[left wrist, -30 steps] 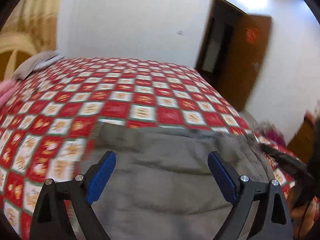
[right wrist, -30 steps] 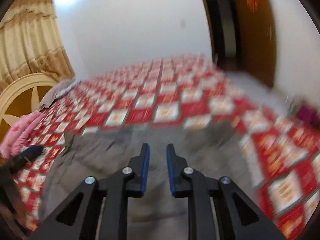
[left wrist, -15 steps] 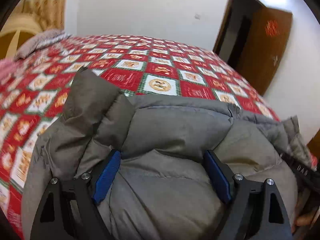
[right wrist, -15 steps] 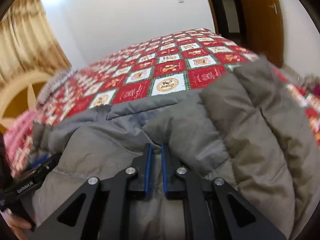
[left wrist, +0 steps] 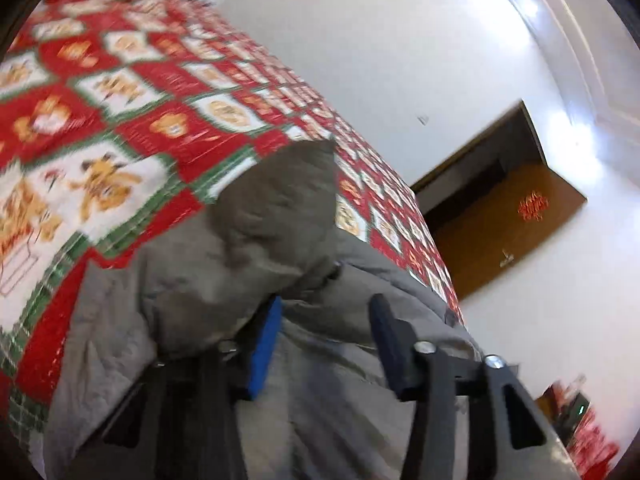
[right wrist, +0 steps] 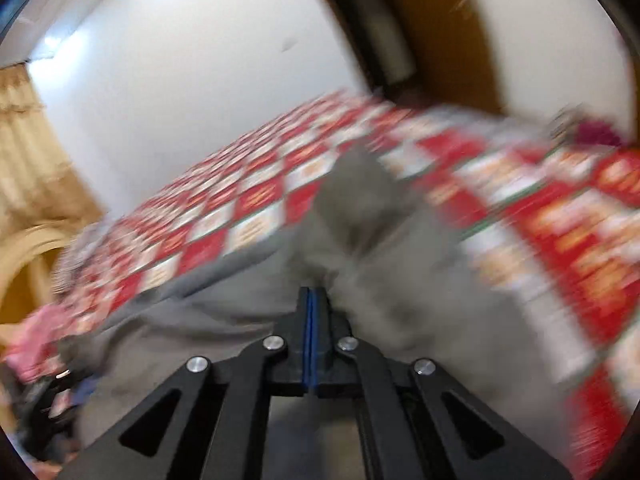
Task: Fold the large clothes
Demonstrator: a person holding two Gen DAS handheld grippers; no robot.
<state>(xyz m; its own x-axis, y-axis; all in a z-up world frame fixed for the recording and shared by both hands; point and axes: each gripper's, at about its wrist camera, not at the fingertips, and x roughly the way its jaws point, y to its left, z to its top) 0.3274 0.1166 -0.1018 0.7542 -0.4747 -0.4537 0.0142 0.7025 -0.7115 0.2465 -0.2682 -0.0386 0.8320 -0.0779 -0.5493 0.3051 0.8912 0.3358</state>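
Your left gripper [left wrist: 324, 332] is sitting with its jaws spread wide, nothing pinched, and the jacket [left wrist: 248, 280] is bunching up right between and under the fingers. That grey puffy jacket is lying on the bed [left wrist: 120, 128], on the red checked cover, with a sleeve [left wrist: 280, 192] sticking out ahead of the tongs and a bit to the left, long axis running away from you toward the wall.

Your right gripper [right wrist: 310, 308] is looking clamped tight, blue pads pressed together. I can't tell for sure whether there's fabric between them, since the view is really smeared, but the jacket [right wrist: 240, 312] is piling up right at the tips, with a lump or sleeve [right wrist: 360, 196] poking straight ahead.

So both tongs are basically on the jacket already. My guess is the left one is better placed for grabbing next, being open over a fold.

The left view is showing the quilting and a seam nicely; the right one isn't. The right view is showing something pink [right wrist: 36, 332] at the far left that the left camera barely catches.
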